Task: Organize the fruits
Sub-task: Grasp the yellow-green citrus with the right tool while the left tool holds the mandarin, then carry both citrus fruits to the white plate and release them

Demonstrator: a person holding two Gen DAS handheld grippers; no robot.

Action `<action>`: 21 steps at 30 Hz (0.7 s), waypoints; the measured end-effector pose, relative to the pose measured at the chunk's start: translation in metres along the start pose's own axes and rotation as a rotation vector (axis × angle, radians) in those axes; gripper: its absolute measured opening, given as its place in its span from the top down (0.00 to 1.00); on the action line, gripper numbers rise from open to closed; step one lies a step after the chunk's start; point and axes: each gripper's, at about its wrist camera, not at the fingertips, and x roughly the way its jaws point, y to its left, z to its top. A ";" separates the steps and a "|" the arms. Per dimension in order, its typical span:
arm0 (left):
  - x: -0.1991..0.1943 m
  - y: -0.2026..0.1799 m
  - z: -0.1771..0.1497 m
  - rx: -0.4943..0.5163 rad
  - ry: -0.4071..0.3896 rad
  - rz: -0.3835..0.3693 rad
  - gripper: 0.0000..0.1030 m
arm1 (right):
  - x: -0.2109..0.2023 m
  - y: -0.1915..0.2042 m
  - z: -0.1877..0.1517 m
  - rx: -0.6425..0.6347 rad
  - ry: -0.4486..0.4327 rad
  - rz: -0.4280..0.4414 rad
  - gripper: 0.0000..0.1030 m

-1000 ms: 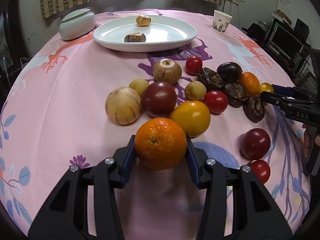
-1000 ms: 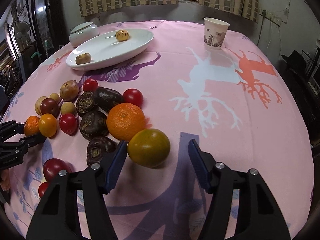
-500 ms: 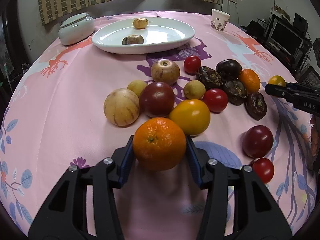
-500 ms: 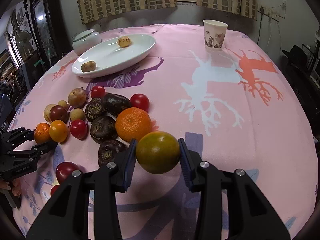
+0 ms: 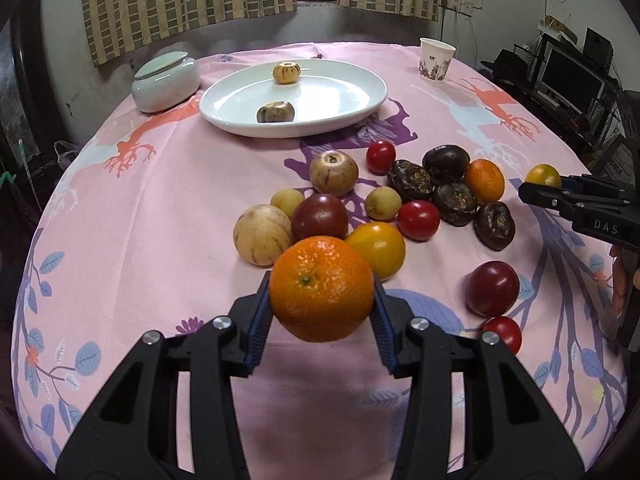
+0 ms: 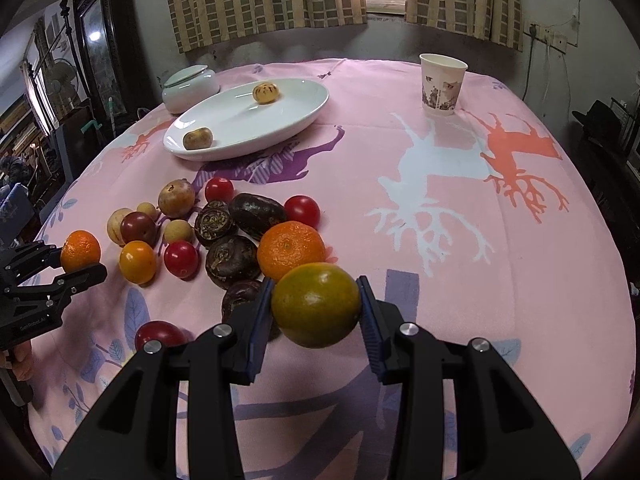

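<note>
Item: orange (image 5: 322, 288), lower centre, clamped in left tongs (image 5: 320, 322). Green-orange citrus (image 6: 316, 305) clamped in right tongs (image 6: 316, 314). Both firm, round, probably slick-skinned (grip across widest girth); seemingly clear of the desk (image 5: 160, 216).

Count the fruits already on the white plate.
2. A pale striped fruit sits near the far rim of the white plate; a brownish fruit lies near its front rim. Nothing there could hide another.

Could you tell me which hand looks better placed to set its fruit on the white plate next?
Probably left: its orange faces the white plate almost straight ahead, while the right's greenish orange sits farther right, beyond the fruit pile.
</note>
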 end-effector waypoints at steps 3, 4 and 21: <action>-0.003 0.007 0.016 0.002 0.002 0.000 0.56 | 0.000 0.007 0.008 -0.019 -0.001 -0.002 0.60; -0.004 0.009 0.025 0.007 -0.004 0.004 0.56 | 0.000 0.011 0.014 -0.032 -0.001 0.000 0.60; 0.089 0.063 0.160 -0.117 -0.001 0.090 0.56 | 0.095 0.086 0.145 -0.248 0.035 0.004 0.60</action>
